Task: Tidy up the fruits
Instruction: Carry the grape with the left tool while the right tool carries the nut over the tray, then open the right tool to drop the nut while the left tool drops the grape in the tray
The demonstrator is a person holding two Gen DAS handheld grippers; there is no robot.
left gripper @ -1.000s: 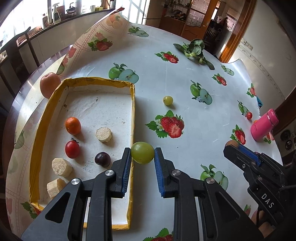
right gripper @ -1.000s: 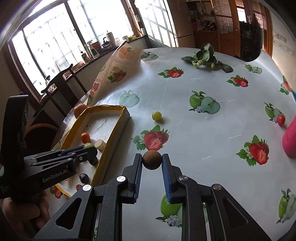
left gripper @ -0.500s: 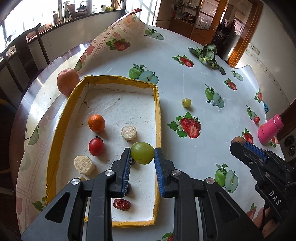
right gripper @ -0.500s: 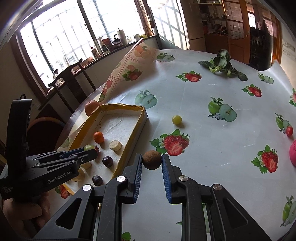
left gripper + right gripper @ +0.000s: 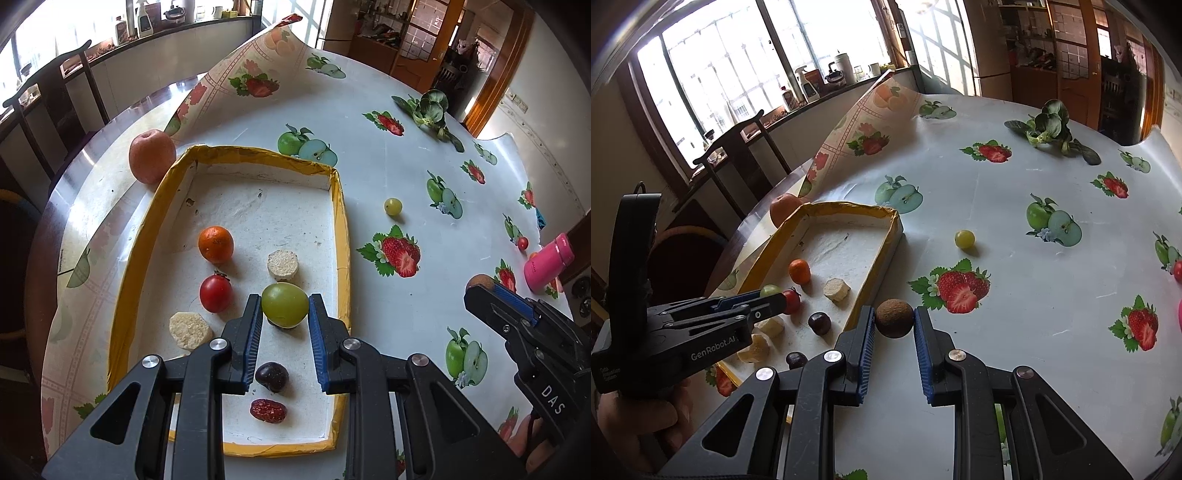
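My left gripper (image 5: pixel 284 306) is shut on a large green grape (image 5: pixel 284 305) and holds it above the yellow-rimmed tray (image 5: pixel 341 206). In the tray lie an orange (image 5: pixel 216 244), a tomato (image 5: pixel 215 293), pale round slices (image 5: pixel 282 264), a dark plum (image 5: pixel 272 376) and a red date (image 5: pixel 268 410). My right gripper (image 5: pixel 894 324) is shut on a brown round fruit (image 5: pixel 894 318), held over the table just right of the tray (image 5: pixel 886 258). A small yellow-green grape (image 5: pixel 392 206) lies loose on the tablecloth; it also shows in the right wrist view (image 5: pixel 964 239).
A red apple (image 5: pixel 152 156) sits outside the tray's far left corner. A leafy green vegetable (image 5: pixel 430 110) lies at the far side. A pink bottle (image 5: pixel 548 262) and a small cherry tomato (image 5: pixel 522 242) are at the right. The tablecloth edge folds upward behind the tray.
My left gripper has carried the green grape leftward from the tray's right rim to over the tray's inside. My right gripper with the brown fruit has moved closer to the tray.
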